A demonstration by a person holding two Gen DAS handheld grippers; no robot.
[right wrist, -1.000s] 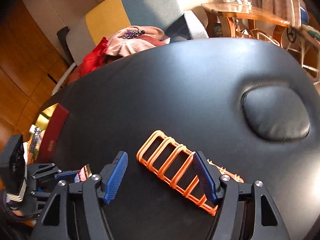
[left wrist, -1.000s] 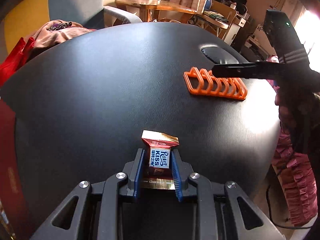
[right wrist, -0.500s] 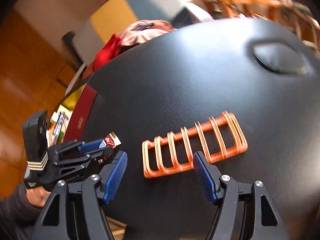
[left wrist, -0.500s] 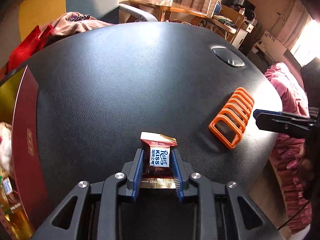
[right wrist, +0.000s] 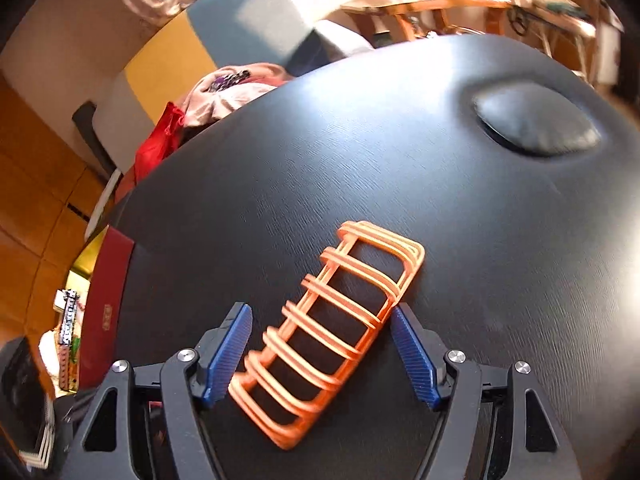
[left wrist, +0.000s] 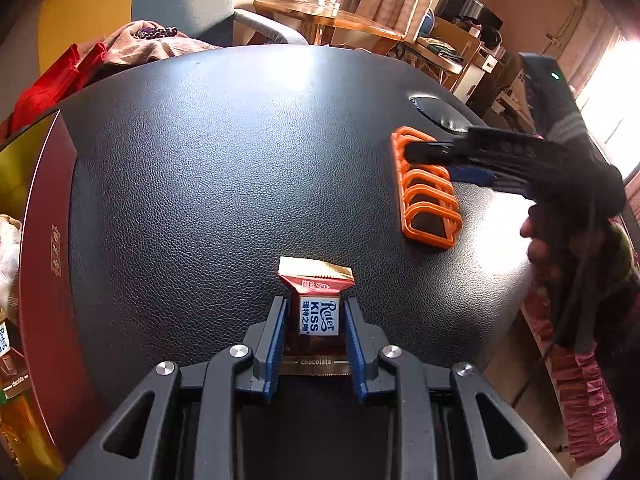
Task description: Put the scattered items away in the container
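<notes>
My left gripper (left wrist: 315, 306) is shut on a small red and gold chocolate packet (left wrist: 316, 280), held just above the black leather table (left wrist: 220, 180). An orange wire rack (right wrist: 332, 340) lies flat on the table. It sits slantwise between the blue pads of my right gripper (right wrist: 320, 314), whose jaws are opening and do not press on it. In the left wrist view the right gripper (left wrist: 430, 154) reaches over the rack (left wrist: 430, 216) from the right. The dark red box (left wrist: 44, 220) with a gold inside stands at the table's left edge (right wrist: 108, 292).
Several small packets (left wrist: 12, 360) lie in the box. An oval pad (right wrist: 536, 124) is set into the far right of the table. Clothes (left wrist: 140, 44) are heaped on a chair behind it. A person's hand (left wrist: 540, 240) holds the right gripper at the table's right edge.
The right gripper has swung and come down over the orange rack, which now lies slantwise between its jaws. The left gripper has carried the chocolate sideways, bringing the red box into view.
</notes>
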